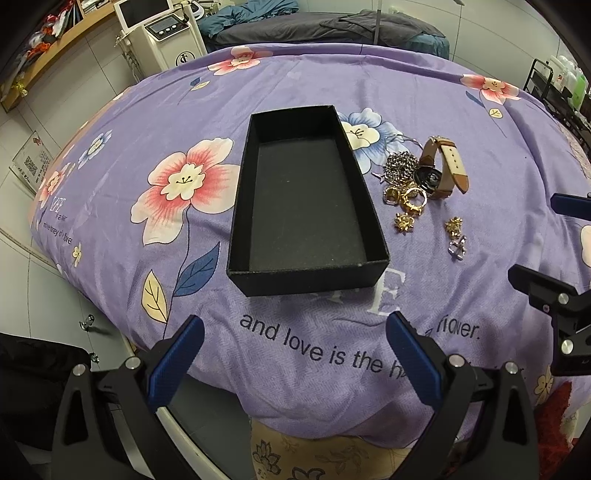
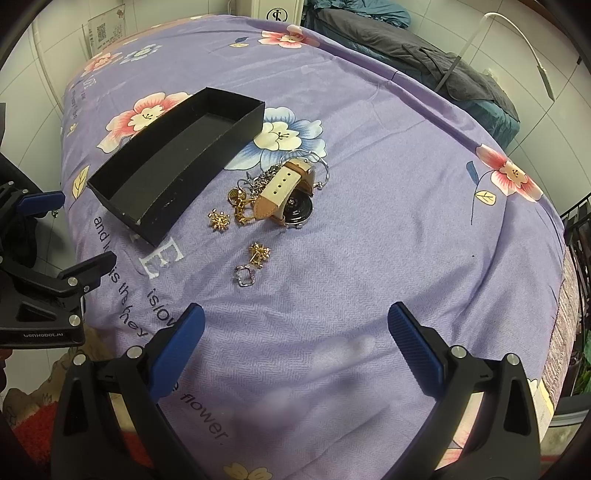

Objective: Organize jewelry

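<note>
An empty black box (image 1: 306, 206) (image 2: 173, 162) lies on the purple floral cloth. To its right lies a jewelry pile: a tan-strap watch (image 1: 441, 170) (image 2: 286, 194), a silver bead chain (image 1: 400, 166), gold rings (image 1: 406, 197) (image 2: 242, 208), two gold flower earrings (image 1: 404, 222) (image 1: 453, 225) (image 2: 218, 220) (image 2: 259, 253) and a silver ring (image 1: 457, 249) (image 2: 244, 276). My left gripper (image 1: 295, 354) is open and empty, near of the box. My right gripper (image 2: 295, 347) is open and empty, near of the silver ring. Each gripper shows in the other's view (image 1: 546, 295) (image 2: 48, 258).
The cloth-covered table's front edge (image 1: 295, 424) lies right under my left gripper. A white machine (image 1: 162, 33) and a shelf stand at the back left. Dark bedding (image 1: 332, 26) lies behind the table. A black rack with bottles (image 1: 561, 88) stands at the far right.
</note>
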`<control>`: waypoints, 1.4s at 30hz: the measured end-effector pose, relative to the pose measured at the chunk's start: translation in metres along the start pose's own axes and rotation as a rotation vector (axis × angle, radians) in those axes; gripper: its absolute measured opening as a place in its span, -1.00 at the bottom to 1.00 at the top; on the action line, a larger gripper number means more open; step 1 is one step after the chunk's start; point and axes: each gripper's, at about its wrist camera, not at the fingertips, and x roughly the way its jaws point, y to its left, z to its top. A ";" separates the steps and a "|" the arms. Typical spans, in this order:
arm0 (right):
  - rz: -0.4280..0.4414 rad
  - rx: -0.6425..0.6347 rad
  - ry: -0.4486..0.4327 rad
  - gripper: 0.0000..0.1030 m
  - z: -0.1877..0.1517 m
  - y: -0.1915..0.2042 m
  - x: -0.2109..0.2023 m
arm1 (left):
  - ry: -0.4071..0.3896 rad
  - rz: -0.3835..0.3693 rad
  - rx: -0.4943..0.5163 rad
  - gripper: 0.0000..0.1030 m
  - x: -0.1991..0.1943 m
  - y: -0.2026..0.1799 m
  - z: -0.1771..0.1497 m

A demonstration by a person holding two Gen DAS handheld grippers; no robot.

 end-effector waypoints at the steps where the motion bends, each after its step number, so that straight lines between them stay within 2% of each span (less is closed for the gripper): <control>1: 0.000 0.001 0.001 0.90 0.000 0.000 0.000 | 0.001 -0.003 0.001 0.89 0.000 0.000 0.000; 23: 0.005 0.006 -0.004 0.90 -0.002 -0.002 0.000 | -0.002 0.002 -0.003 0.89 0.000 0.000 0.000; 42: 0.042 0.049 -0.009 0.90 -0.004 -0.009 0.004 | 0.015 -0.038 -0.015 0.89 0.003 -0.001 -0.002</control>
